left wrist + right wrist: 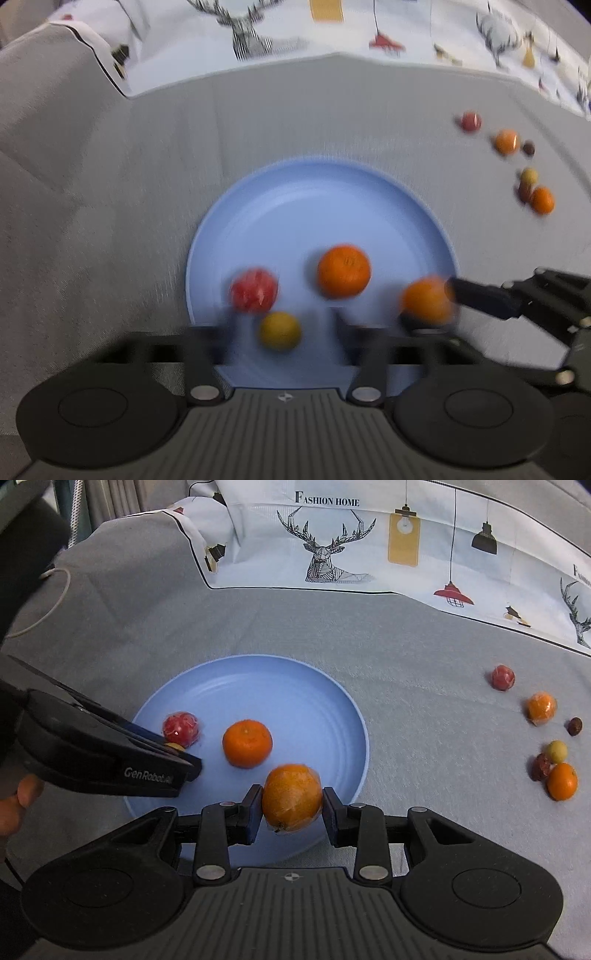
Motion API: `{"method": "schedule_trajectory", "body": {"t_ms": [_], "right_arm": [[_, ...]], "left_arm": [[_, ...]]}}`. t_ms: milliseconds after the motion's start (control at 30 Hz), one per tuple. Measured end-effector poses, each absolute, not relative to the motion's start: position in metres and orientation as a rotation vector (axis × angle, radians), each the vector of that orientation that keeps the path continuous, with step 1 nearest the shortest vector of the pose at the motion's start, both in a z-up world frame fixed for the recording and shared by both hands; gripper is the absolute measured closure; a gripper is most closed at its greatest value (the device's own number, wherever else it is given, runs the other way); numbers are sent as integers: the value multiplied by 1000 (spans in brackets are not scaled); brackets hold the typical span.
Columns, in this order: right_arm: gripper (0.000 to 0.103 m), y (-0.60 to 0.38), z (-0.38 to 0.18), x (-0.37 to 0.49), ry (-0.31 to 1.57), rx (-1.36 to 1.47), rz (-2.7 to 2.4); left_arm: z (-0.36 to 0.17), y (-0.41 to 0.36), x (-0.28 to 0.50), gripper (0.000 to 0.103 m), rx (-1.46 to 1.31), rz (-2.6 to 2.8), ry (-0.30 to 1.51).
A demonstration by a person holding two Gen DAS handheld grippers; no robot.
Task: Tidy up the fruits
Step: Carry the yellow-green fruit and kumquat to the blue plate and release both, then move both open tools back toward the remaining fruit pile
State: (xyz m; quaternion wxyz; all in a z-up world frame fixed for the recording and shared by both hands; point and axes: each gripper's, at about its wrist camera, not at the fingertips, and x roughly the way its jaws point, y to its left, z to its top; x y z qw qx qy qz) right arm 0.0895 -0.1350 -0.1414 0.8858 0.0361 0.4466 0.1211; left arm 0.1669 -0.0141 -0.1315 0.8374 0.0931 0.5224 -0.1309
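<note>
A blue plate [314, 686] lies on the grey cloth and also shows in the left wrist view [314, 192]. On it are a red fruit [181, 728], an orange [247, 743] and a small yellow fruit [280, 329]. My right gripper [291, 806] is shut on a wrapped orange [292, 797] over the plate's near edge; that orange also shows in the left wrist view [426, 300]. My left gripper [282, 325] is open over the plate's near side, with the yellow fruit between its blurred fingers, apparently lying on the plate.
Loose fruits lie on the cloth to the right: a red one [502, 677], a wrapped orange [541, 708], a small brown one [574, 726], a yellow one [556, 750], a dark red one [541, 767] and an orange [561, 781]. A printed cloth [369, 546] lies behind.
</note>
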Motion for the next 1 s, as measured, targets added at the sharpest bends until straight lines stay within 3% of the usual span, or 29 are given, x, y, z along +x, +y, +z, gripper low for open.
{"method": "schedule_trajectory", "body": {"t_ms": [67, 100, 167, 233, 400, 500, 1000], "right_arm": [[44, -135, -136, 90, 938, 39, 244], [42, -136, -129, 85, 925, 32, 248], [25, -140, -115, 69, 904, 37, 259], [20, -142, -100, 46, 902, 60, 262], [14, -139, -79, -11, 930, 128, 284], [8, -131, -61, -37, 856, 81, 281], [5, -139, -9, -119, 614, 38, 236]], "left_arm": [[-117, -9, 159, 1, 179, -263, 1041], [-109, -5, 153, 1, 178, -259, 1018], [-96, 3, 140, 1, 189, -257, 1007], [-86, 15, 123, 1, 185, -234, 1006], [-72, 41, 66, 0, 152, -155, 1073], [-64, 55, 26, 0, 120, -51, 1076], [-10, 51, -49, 0, 114, -68, 920]]}}
